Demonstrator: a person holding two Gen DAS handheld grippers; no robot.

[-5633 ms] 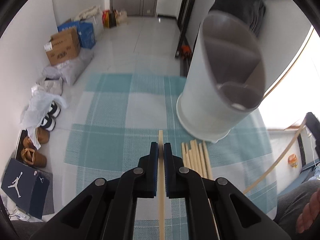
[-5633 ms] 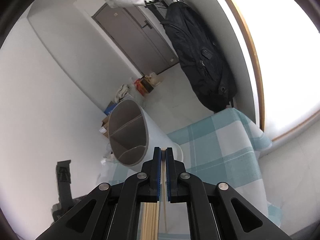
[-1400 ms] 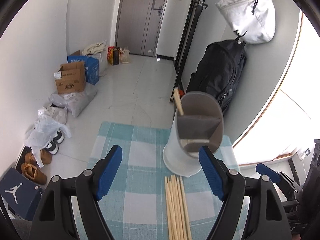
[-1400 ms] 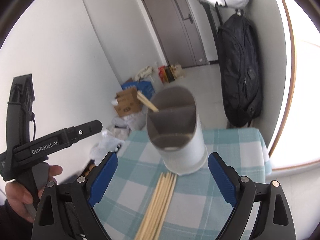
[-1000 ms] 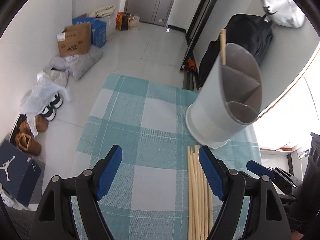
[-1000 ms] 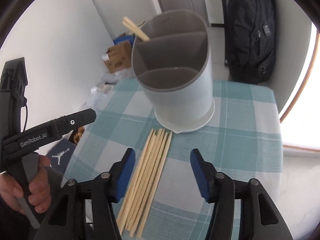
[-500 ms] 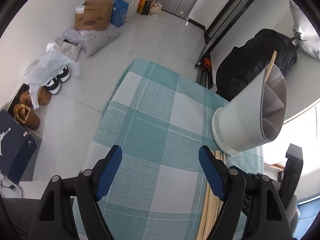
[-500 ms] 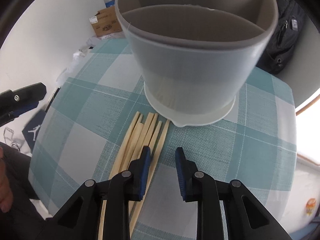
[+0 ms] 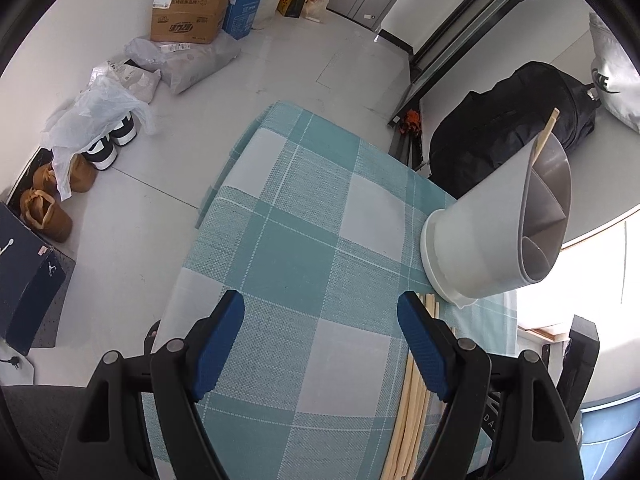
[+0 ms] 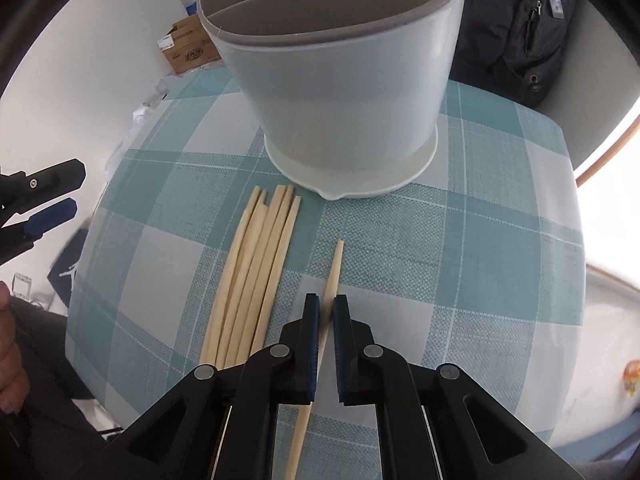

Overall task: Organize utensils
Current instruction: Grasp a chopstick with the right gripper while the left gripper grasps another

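Observation:
A grey divided utensil holder (image 10: 340, 76) stands on the teal checked tablecloth (image 10: 460, 264); in the left wrist view (image 9: 492, 232) a chopstick (image 9: 545, 136) sticks out of its far compartment. Several wooden chopsticks (image 10: 256, 272) lie in a bundle in front of it, also seen at the left view's lower right (image 9: 412, 404). My right gripper (image 10: 325, 312) is nearly shut around one chopstick (image 10: 334, 268) pulled right of the bundle, low over the cloth. My left gripper (image 9: 320, 316) is wide open and empty, above the cloth left of the bundle.
The table's left and far edges drop to a floor with cardboard boxes (image 9: 188, 24), bags, shoes (image 9: 108, 144) and a dark shoebox (image 9: 24, 280). A black backpack (image 9: 512, 120) hangs behind the holder. The left gripper shows at the right view's left edge (image 10: 40, 204).
My right gripper has come down and closed from open onto one chopstick, now apart from the bundle. My left gripper, still open, has swung left and lower.

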